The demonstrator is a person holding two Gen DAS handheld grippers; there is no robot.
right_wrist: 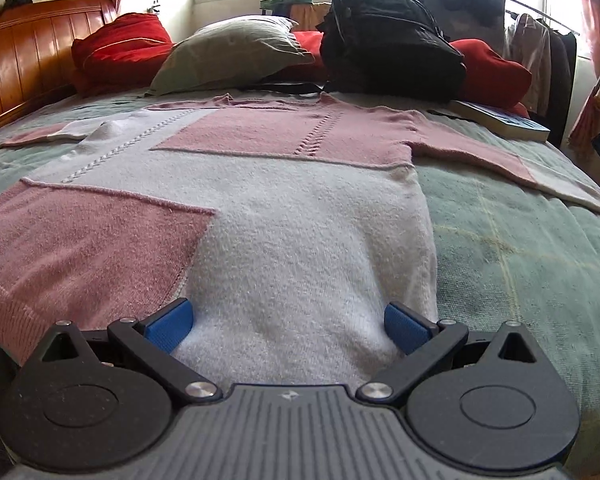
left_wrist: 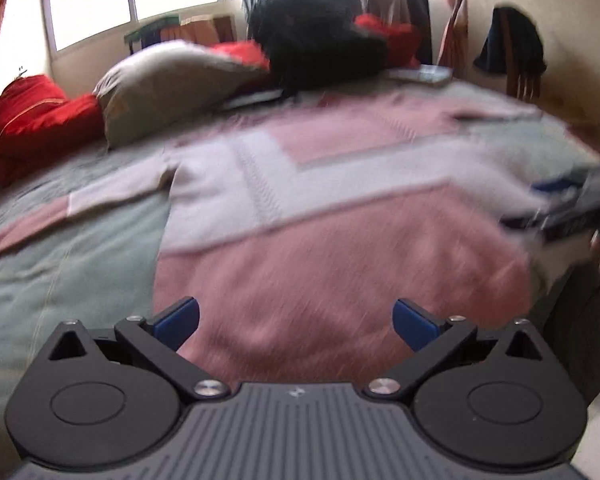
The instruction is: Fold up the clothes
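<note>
Quilted green bedspread [right_wrist: 520, 248] under fuzzy pink-and-white patchwork knit sweater [right_wrist: 300, 220]

One sweater [right_wrist: 284, 216], three red cushions [right_wrist: 120, 44].

Up at the head, a polished orange-brown wooden headboard [right_wrist: 24, 52]. Against it a red cushion [right_wrist: 122, 46], beside that a plump grey-green pillow [right_wrist: 228, 54], then a black fabric backpack [right_wrist: 388, 52] with a thick paperback book [right_wrist: 504, 122] just beside it, all on the pale green quilted bedspread [right_wrist: 512, 248].
</note>
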